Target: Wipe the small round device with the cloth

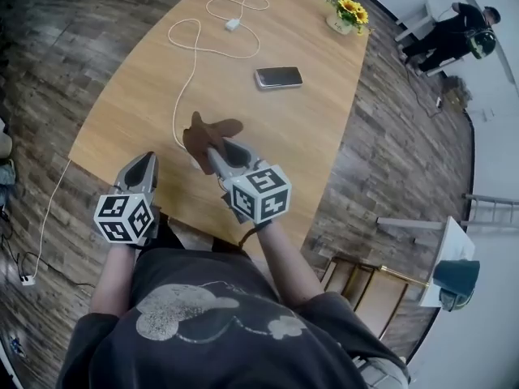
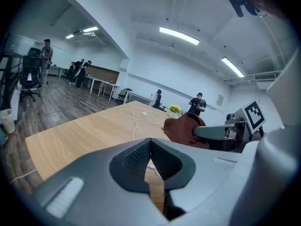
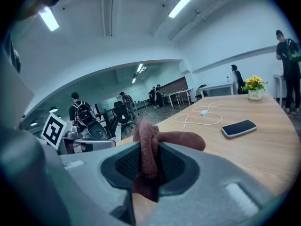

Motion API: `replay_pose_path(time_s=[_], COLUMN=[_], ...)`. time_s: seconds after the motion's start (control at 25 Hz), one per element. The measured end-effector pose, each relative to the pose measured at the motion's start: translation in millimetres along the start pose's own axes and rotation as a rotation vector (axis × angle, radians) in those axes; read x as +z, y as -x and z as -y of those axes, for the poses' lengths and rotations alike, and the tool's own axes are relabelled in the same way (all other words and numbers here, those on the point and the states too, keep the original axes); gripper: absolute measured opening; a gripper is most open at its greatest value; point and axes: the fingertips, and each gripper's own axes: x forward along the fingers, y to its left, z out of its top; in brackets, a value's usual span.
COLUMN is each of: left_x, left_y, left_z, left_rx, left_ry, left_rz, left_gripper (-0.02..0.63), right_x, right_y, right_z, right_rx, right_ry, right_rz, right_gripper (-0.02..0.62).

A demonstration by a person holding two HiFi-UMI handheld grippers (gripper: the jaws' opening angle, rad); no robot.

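Note:
A brown cloth [image 1: 207, 131] hangs bunched above the near part of the wooden table [image 1: 316, 128], with my right gripper [image 1: 214, 152] shut on it. In the right gripper view the cloth [image 3: 175, 138] fills the gap between the jaws. My left gripper [image 1: 147, 160] is beside it on the left, over the table's near edge, shut with nothing in it; its jaws meet [image 2: 150, 144]. A small white device [image 1: 233, 24] lies far across the table on a white cable [image 1: 184, 71], well away from both grippers. It also shows small in the right gripper view [image 3: 205, 112].
A dark phone [image 1: 278, 77] lies mid-table, right of the cable. A pot of yellow flowers [image 1: 349, 13] stands at the far right corner. The cable runs off the left edge to the floor. People stand in the room beyond.

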Motion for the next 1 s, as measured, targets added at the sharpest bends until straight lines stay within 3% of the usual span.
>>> replay_pose_path(time_s=[0.24,0.64,1.0], left_x=[11.9,11.4,14.3], left_y=[-12.4,-29.2,-40.3], left_z=[-36.2,-63.1,-64.8], left_rx=[-0.088,-0.251,-0.356], left_ry=[-0.016,-0.092,-0.124], left_rz=[-0.035,-0.133,-0.164], left_gripper=[0.018,0.018,0.018], right_x=[-4.9,-20.1,-48.6], right_y=[-25.6,-50.6,-70.7], right_z=[-18.2,-26.0,-39.8], right_rx=[-0.133,-0.367,-0.439], right_ry=[0.024,-0.079,-0.156], right_rz=[-0.051,-0.024,-0.047], right_gripper=[0.077,0.077,0.077])
